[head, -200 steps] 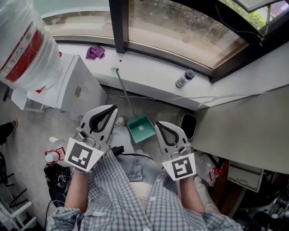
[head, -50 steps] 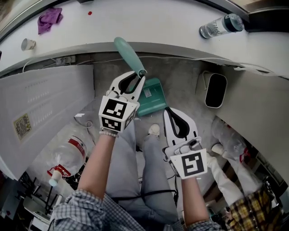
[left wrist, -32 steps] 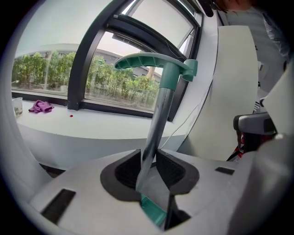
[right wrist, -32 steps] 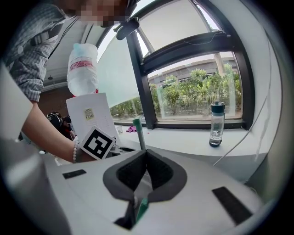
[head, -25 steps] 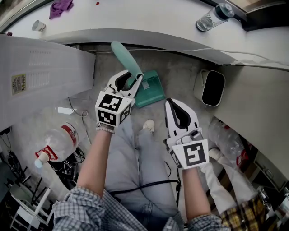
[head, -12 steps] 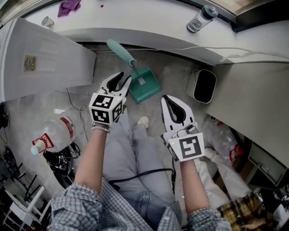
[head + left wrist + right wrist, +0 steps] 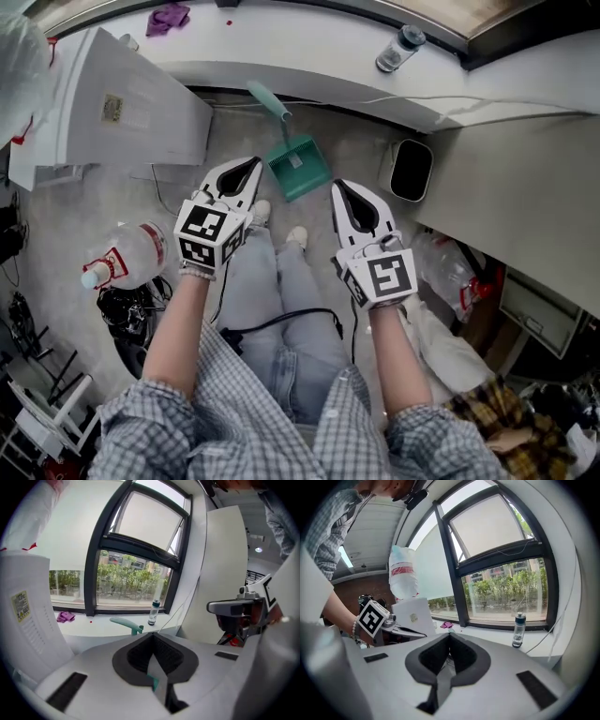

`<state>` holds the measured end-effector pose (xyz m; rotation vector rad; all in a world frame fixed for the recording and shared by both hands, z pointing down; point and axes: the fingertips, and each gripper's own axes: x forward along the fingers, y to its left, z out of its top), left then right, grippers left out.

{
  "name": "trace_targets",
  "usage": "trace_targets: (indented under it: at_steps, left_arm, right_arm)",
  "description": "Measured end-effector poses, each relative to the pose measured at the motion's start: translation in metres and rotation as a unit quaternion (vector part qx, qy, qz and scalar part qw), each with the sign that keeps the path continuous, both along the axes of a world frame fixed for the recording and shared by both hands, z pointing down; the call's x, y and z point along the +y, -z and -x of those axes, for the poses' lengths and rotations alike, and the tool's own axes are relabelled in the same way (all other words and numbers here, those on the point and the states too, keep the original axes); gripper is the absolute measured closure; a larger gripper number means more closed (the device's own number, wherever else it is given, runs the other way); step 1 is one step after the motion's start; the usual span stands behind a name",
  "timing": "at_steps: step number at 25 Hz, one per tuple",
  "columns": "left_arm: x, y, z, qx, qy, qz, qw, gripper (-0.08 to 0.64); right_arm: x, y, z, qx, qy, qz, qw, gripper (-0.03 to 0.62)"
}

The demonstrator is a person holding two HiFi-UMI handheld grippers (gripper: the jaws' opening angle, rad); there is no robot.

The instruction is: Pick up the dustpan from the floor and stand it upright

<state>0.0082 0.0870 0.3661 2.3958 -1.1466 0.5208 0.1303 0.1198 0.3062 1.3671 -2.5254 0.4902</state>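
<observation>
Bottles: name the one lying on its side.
The big red-labelled jug on the floor; the small bottle stands on the windowsill, and another jug sits atop the white dispenser.

Head view: high above floor, facing steeply down; water bottle [image 7: 397,47] on sill [image 7: 309,37] far off at top edge; left gripper [image 7: 251,164] and right gripper [image 7: 339,186] much nearer lens than bottle.
Left gripper view: close behind own jaws, facing bottle, bottle dead ahead at mid-distance.
Right gripper view: similar heading, bottle right of centre, left gripper well left of bottle.
All three share bottle and sill.
</observation>
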Motion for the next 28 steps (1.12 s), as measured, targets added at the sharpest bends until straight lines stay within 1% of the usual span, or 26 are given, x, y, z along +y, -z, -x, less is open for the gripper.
trace_targets:
  at_steps: [6,10,13,19,24,28]
  left_arm:
    - [0.023,0.054,0.001,0.005,-0.042,-0.013,0.9990,0.552]
    - [0.019,0.096,0.008,0.001,-0.055,-0.048,0.9973,0.552]
    - [0.014,0.130,0.010,0.003,-0.068,-0.081,0.9944,0.552]
    - [0.003,0.185,0.008,0.007,-0.093,-0.130,0.9871,0.552]
    - [0.001,0.220,0.002,0.018,-0.115,-0.160,0.9802,0.552]
    - [0.006,0.238,0.000,0.024,-0.130,-0.174,0.9758,0.552]
  right_arm:
    - [0.006,0.037,0.015,-0.008,0.003,-0.003,1.000,0.586]
    - [0.007,0.063,0.029,-0.009,0.014,-0.009,1.000,0.586]
    - [0.008,0.087,0.036,-0.007,0.019,-0.020,1.000,0.586]
    - [0.000,0.135,0.042,0.001,0.014,-0.058,0.998,0.586]
    - [-0.010,0.169,0.045,0.002,0.005,-0.090,0.996,0.586]
    - [-0.011,0.185,0.050,0.002,0.001,-0.106,0.994,0.586]
